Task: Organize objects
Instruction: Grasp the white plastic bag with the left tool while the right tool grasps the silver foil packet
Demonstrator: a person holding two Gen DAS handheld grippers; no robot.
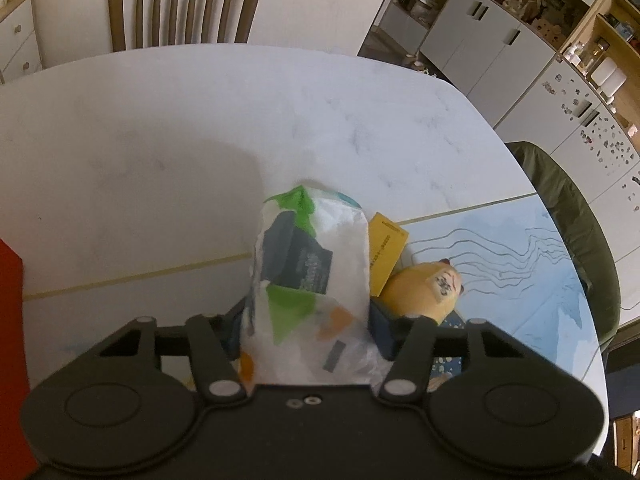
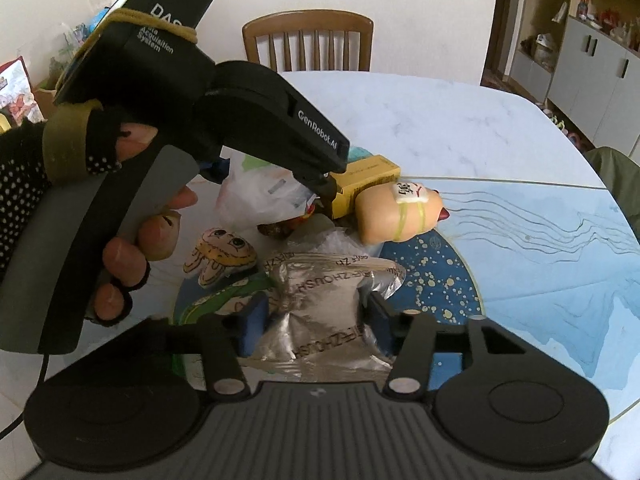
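Note:
My left gripper [image 1: 306,320] is shut on a white plastic packet [image 1: 308,276] with green, dark and orange print, held above the table. Behind it lie a yellow box [image 1: 386,252] and a tan plush toy [image 1: 424,288]. My right gripper [image 2: 314,324] is shut on a crinkled silver foil bag [image 2: 320,312] with printed lettering. In the right wrist view the left gripper's black body [image 2: 256,116] reaches in from the upper left, held by a gloved hand [image 2: 132,240], with the white packet [image 2: 260,192] in its fingers. The tan plush toy [image 2: 400,212], the yellow box [image 2: 368,184] and a cartoon plush [image 2: 220,256] lie nearby.
A round marbled table [image 1: 160,140] carries a blue illustrated mat [image 2: 540,248]. A wooden chair [image 1: 184,4] stands at the far side. White cabinets and shelves [image 1: 520,64] line the right wall. A green-covered chair [image 1: 576,232] sits at the table's right edge. A red object [image 1: 10,360] shows at left.

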